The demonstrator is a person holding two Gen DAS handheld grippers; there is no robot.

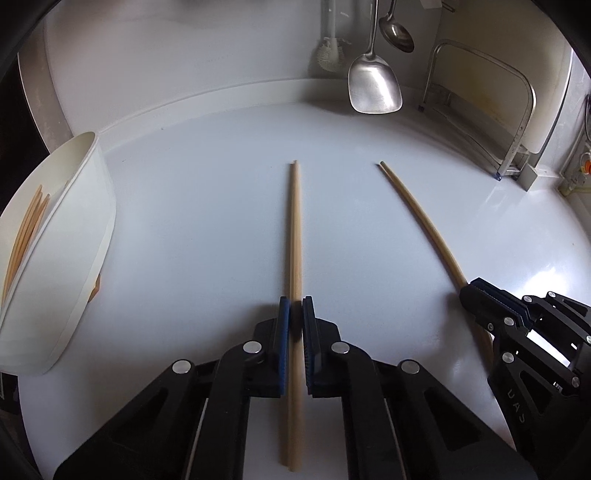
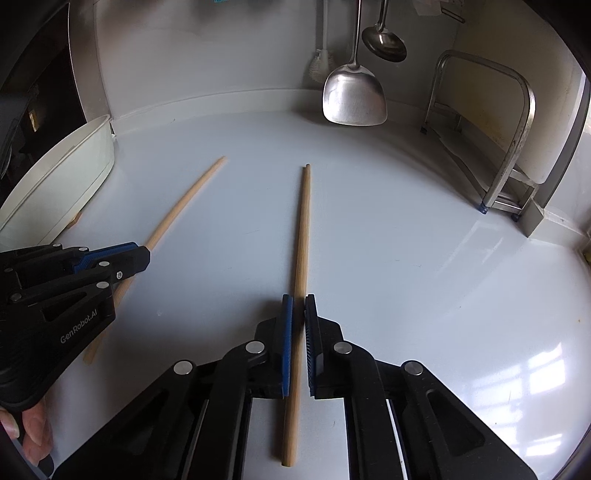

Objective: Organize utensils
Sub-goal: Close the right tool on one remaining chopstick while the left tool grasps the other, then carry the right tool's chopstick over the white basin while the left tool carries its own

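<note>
So here both grippers are clamped on chopsticks: the left gripper (image 1: 296, 306) has its jaws shut on a pair of chopsticks (image 1: 294, 229) running up the middle of its view, and the right gripper (image 2: 298, 304) is shut on a second pair (image 2: 303, 229) the same way. Looks like partway through to me: the white tub (image 1: 74, 236) at the left edge of the left wrist view already has a few chopsticks (image 1: 26, 229) in it, and these two pairs are not in yet. I can't tell if they're lifted off the white bench (image 1: 207, 206) or lying on it. The tub is cut off by the frame, so no count of what's inside. A spatula (image 1: 373, 85) and ladle (image 1: 397, 31) hang at the upper right, handles cropped out.
</note>
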